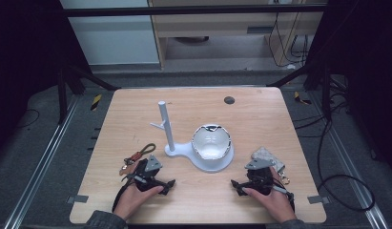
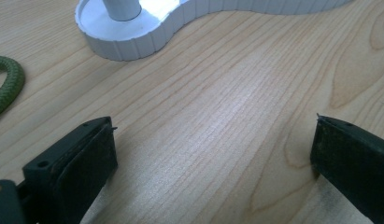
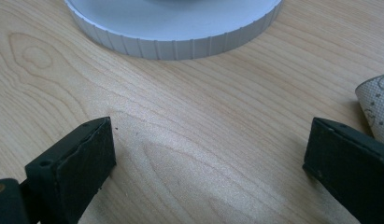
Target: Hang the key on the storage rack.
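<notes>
Resting low near the counter's [image 1: 136, 102] front edge, the left tool [image 1: 153, 179] has its jaws spread wide with only bare wood between them. The right tool [image 1: 254, 180] sits likewise, wide apart and holding nothing. A green-looped lanyard [image 1: 139, 156] lies just beyond the left tool, toward the left edge. A patterned pouch [image 1: 269, 156] lies just beyond the right tool. Between them, mid-counter, stands a white stand [image 1: 177, 151] with an upright post, its round base carrying a white bowl [image 1: 211, 141].

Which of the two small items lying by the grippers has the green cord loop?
The keyring beside the left gripper; the one by the right gripper is a pale pouch.
</notes>
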A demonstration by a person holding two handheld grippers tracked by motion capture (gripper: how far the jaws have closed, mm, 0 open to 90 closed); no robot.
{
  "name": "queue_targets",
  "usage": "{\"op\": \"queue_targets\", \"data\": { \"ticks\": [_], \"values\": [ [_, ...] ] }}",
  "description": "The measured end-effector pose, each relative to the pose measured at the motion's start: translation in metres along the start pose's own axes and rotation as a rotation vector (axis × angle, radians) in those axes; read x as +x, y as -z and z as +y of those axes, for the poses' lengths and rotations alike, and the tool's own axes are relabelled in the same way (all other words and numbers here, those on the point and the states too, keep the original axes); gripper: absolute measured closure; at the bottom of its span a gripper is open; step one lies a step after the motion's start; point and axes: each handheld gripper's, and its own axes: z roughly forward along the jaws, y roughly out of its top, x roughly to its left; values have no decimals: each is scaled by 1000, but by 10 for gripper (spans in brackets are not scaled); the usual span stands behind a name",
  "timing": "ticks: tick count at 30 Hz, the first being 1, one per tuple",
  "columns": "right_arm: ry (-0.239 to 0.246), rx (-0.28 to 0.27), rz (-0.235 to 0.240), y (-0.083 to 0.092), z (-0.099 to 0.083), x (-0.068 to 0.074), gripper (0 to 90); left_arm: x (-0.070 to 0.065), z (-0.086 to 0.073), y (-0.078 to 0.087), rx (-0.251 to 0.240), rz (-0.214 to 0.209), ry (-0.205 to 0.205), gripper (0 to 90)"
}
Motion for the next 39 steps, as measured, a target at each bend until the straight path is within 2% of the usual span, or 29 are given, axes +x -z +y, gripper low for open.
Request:
{"op": "queue_targets", "data": {
  "ticks": [2, 5, 9, 13, 17, 19, 21, 24, 27, 30, 33, 34, 35, 36, 39],
  "values": [
    [0, 4, 3, 1, 0, 0, 20, -2, 1, 1, -5, -9, -18, 32],
    [-2, 2, 6, 2, -1, 1, 20, -3, 1, 4, -20, -13, -29, 26],
    [2, 3, 7, 2, -2, 1, 20, 0, 1, 8, -29, 2, -24, 32],
    [3, 4, 7, 2, -2, 1, 20, 5, 2, 18, -42, 46, -48, 38],
    [2, 3, 8, 2, -2, 1, 19, 13, 6, 27, 0, 67, -66, 60],
    [2, 2, 10, 2, -2, 1, 18, 25, 12, 35, 25, 87, -45, 82],
    [2, 2, 10, 2, -2, 1, 18, 29, 14, 37, 32, 89, -34, 85],
    [1, 3, 10, 2, -2, 1, 18, 46, 21, 47, 77, 113, 0, 93],
    [0, 3, 12, 3, -2, 1, 18, 53, 24, 52, 89, 132, -1, 85],
    [20, 4, 10, 3, -3, 1, 18, 63, 29, 58, 121, 155, -6, 68],
    [10, 5, 19, 4, -3, 2, 18, 71, 33, 62, 148, 158, 16, 68],
    [18, 2, 18, 4, -4, 2, 18, 76, 35, 65, 183, 173, 4, 72],
    [18, 2, 18, 4, -4, 2, 18, 76, 35, 65, 183, 173, 4, 80],
    [25, 1, 18, 4, -4, 2, 18, 79, 35, 66, 203, 182, -2, 93],
    [16, 4, 22, 5, -4, 3, 18, 86, 36, 68, 244, 186, 13, 118]
  ]
}}
